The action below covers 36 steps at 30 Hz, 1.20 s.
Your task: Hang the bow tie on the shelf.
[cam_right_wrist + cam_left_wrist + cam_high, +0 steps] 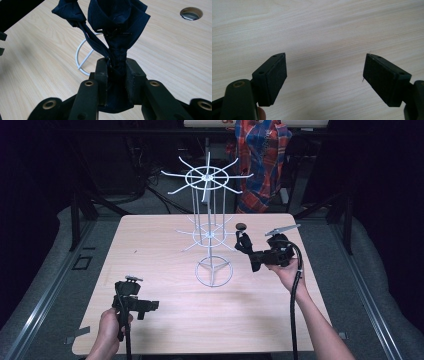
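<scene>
Beside the white wire rack (208, 227), the right tongs (117, 68) squeeze a dark blue cloth (117, 22); the left tongs (324, 75) gape wide over the surface (324, 30).

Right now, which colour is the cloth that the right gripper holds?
Dark navy blue, plain, no pattern. The cloth shows best in the right gripper view.

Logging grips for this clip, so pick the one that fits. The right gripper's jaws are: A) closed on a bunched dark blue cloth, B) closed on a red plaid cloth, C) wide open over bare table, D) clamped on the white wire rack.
A: in the right gripper view the right gripper has its jaws pressed on the dark blue cloth, with the white wire rack apart behind it.
</scene>
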Motion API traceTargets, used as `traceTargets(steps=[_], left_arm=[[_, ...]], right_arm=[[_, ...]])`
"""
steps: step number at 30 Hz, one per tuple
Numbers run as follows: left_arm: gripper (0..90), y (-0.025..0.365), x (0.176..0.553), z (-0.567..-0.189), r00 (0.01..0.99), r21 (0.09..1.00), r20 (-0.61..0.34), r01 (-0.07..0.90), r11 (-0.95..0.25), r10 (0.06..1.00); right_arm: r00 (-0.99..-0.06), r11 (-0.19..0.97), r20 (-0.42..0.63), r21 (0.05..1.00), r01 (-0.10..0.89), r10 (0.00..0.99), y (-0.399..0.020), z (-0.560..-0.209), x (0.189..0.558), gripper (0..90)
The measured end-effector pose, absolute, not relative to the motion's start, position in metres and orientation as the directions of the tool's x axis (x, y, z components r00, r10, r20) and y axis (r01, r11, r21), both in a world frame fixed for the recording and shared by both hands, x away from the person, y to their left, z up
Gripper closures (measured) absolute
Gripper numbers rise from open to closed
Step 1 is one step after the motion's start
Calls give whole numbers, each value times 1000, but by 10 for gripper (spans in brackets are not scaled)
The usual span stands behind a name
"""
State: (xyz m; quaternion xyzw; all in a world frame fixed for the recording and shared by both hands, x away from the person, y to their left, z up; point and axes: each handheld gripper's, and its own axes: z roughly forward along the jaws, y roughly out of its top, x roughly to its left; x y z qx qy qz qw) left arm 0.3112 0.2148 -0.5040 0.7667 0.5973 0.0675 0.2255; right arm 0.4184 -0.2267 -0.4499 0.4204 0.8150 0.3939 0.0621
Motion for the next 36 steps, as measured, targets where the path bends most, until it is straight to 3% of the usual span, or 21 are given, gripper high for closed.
traceTargets(steps=[36], left_arm=[[193, 214, 311, -505, 278, 424, -167, 886, -186, 946]], right_arm=[[-677, 405, 179, 683, 607, 714, -198, -455, 422, 737]])
